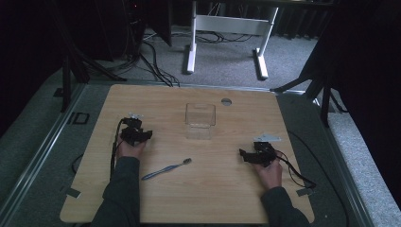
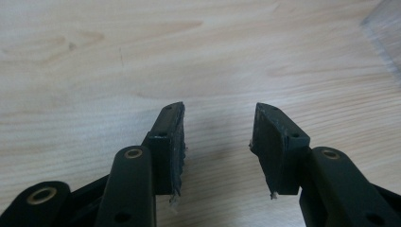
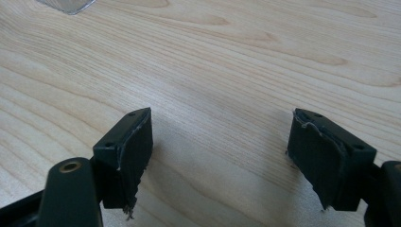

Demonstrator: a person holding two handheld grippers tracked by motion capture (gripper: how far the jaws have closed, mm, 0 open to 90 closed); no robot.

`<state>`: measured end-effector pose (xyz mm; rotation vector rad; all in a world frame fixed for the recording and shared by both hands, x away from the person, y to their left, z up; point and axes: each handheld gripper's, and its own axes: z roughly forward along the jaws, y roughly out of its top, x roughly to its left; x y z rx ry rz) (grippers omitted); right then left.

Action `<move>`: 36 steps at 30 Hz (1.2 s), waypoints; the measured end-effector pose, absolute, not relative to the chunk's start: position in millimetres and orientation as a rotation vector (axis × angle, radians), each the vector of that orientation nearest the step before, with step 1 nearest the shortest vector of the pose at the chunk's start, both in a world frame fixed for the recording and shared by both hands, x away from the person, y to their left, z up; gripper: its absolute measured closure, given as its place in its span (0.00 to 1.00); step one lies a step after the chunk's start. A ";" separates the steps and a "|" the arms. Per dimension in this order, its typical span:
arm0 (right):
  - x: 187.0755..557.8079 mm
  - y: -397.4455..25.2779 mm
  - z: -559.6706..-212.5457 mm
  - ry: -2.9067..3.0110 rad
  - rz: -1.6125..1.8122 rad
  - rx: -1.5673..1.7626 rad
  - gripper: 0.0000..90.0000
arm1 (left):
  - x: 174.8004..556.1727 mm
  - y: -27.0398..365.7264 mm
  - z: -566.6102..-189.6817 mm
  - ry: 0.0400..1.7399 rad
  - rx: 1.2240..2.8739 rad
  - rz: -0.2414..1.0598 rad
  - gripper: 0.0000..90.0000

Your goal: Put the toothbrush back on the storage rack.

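From the high view I see my left gripper (image 1: 142,135) resting on the wooden table (image 1: 222,198) at about nine o'clock from the table's centre, and my right gripper (image 1: 247,155) at roughly four o'clock, the two well apart. A blue-grey toothbrush (image 1: 166,169) lies flat on the bare wood between them, at about five o'clock from the left gripper and nearer to it, its head end pointing toward two o'clock. A clear plastic box (image 1: 200,120) (open-topped, upright) stands at twelve o'clock from the centre, touched by neither gripper. In the left gripper view the left gripper (image 2: 217,137) has its jaws parted by a moderate gap with only wood grain between them; in the right gripper view the right gripper (image 3: 220,142) stands wide, holding nothing. A corner of the box (image 3: 66,5) shows at eleven o'clock there.
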<state>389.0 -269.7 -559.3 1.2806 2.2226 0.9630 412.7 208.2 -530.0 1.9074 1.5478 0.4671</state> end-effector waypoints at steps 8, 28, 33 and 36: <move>389.0 -269.6 -559.4 2.225 0.964 1.277 0.25 | 402.5 213.7 -512.3 1.470 1.861 0.476 0.58; 389.3 -269.6 -559.3 2.229 0.965 1.272 0.25 | 386.5 217.8 -493.1 1.332 1.879 0.496 0.60; 389.3 -269.6 -559.3 2.230 0.965 1.272 0.25 | 383.0 217.7 -490.0 1.315 1.883 0.489 0.60; 389.3 -269.6 -559.3 2.230 0.965 1.272 0.25 | 380.3 217.8 -488.5 1.303 1.895 0.487 0.62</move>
